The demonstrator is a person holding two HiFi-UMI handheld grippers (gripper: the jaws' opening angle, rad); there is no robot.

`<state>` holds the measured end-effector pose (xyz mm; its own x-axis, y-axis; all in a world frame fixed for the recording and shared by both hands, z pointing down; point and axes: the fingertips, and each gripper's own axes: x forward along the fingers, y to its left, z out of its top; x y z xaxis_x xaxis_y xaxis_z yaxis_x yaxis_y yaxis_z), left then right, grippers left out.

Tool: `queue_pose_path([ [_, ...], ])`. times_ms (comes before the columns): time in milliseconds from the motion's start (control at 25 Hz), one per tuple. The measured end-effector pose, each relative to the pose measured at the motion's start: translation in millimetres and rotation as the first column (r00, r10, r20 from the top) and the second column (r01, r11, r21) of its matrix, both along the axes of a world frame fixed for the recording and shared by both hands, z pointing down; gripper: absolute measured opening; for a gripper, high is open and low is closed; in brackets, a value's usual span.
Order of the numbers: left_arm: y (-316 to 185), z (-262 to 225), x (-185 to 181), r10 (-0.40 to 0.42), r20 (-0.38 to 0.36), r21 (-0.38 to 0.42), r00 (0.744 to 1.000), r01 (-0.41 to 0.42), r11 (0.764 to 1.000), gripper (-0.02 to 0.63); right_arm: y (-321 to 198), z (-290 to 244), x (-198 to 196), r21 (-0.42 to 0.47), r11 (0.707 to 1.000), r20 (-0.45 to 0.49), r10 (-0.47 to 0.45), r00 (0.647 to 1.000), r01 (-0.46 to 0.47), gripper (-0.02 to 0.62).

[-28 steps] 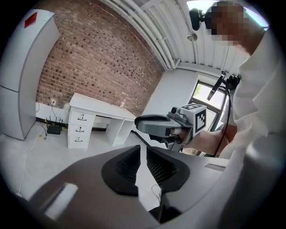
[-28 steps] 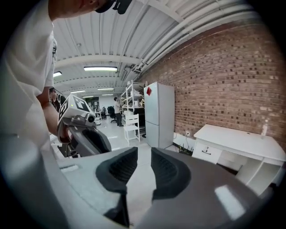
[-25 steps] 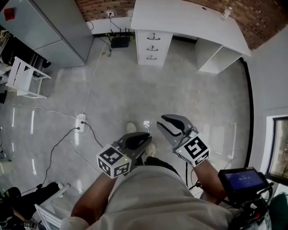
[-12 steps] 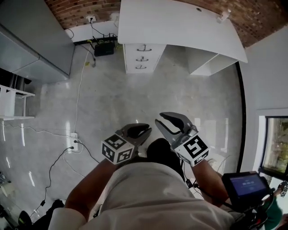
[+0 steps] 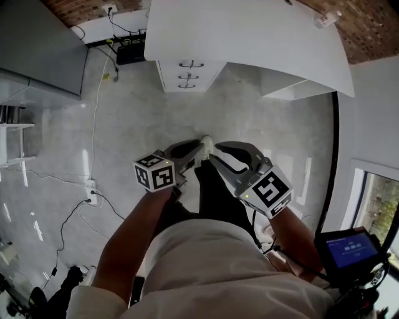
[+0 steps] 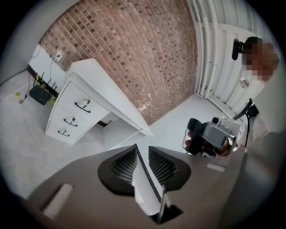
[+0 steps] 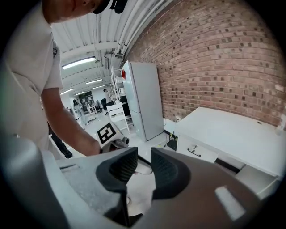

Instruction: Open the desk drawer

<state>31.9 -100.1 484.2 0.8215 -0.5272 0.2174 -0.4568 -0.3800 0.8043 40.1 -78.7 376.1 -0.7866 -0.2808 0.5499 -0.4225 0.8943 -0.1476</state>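
Observation:
The white desk [image 5: 249, 37] stands against the brick wall at the top of the head view. Its drawer unit [image 5: 187, 75] has three closed drawers with dark handles. The unit also shows in the left gripper view [image 6: 71, 117] and the right gripper view [image 7: 196, 153]. My left gripper [image 5: 197, 148] and right gripper [image 5: 216, 153] are held side by side in front of my body, over the floor, well short of the desk. The left gripper [image 6: 142, 156] has a narrow gap between its pads, with nothing in it. The right gripper [image 7: 144, 163] is likewise slightly open and empty.
A grey cabinet [image 5: 37, 43] stands at the left, a black box [image 5: 131, 53] with cables beside the drawer unit. A power strip [image 5: 92, 187] and cords lie on the floor at left. An open shelf [image 5: 293, 90] sits under the desk's right side, a small bottle [image 5: 327, 19] on top.
The desk and drawers have come nearer and slid toward the top of the head view as the person walked forward. Both grippers stayed in front of the body, now closer together.

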Motion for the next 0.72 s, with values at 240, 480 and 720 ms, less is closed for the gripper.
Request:
queue_pose_path([
  [240,-115.9,71.2,-3.1,-0.249,-0.103,-0.127,0.963,0.236,0.963,0.078,-83.5,45.8,20.8,-0.094,0.977,-0.046,-0.196,0.98,0.191,0.078],
  [480,-205.7,164.4,-26.3,-0.513,-0.198,-0.299,0.835,0.447,0.843,0.078,-137.9,83.2,39.2,-0.122,0.956,-0.13,-0.282,0.951,0.267,0.077],
  [720,-265.7,219.8,-42.7,-0.643,-0.263,-0.349,0.72,0.55,0.759,0.077,-161.2,110.2,46.0,-0.144,0.934,-0.163,-0.349,0.923,0.328,0.075],
])
